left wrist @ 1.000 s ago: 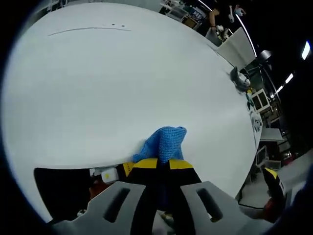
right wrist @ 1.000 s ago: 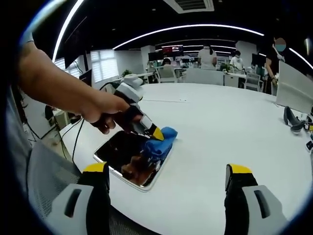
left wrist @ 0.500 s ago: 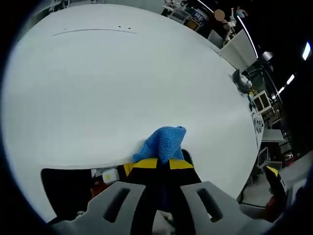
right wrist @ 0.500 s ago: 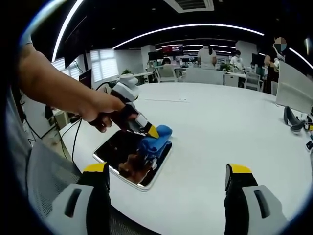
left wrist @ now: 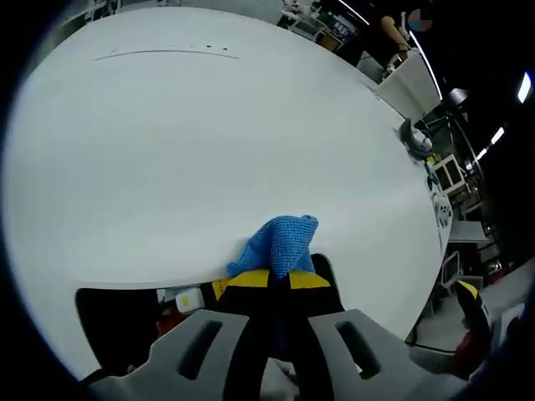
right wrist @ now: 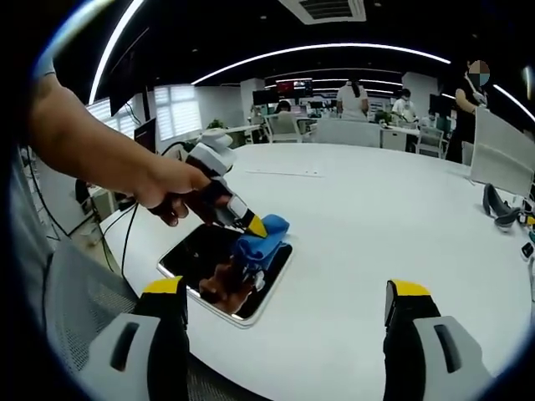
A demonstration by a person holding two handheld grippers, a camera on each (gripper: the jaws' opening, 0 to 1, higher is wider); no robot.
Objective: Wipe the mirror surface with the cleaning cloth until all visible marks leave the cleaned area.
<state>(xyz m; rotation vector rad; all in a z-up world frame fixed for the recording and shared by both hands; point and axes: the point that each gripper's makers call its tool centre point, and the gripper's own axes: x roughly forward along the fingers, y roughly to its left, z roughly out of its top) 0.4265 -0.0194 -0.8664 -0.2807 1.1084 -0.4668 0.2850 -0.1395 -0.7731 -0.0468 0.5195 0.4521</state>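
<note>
right gripper view, one mirror, left gripper clamping one cloth, right gripper fingers apart

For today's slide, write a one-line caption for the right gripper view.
A hand presses the left gripper and its blue cloth onto a mirror on a white table.

The left gripper and the cloth it clamps now sit further in over the mirror, away from its far edge.
</note>
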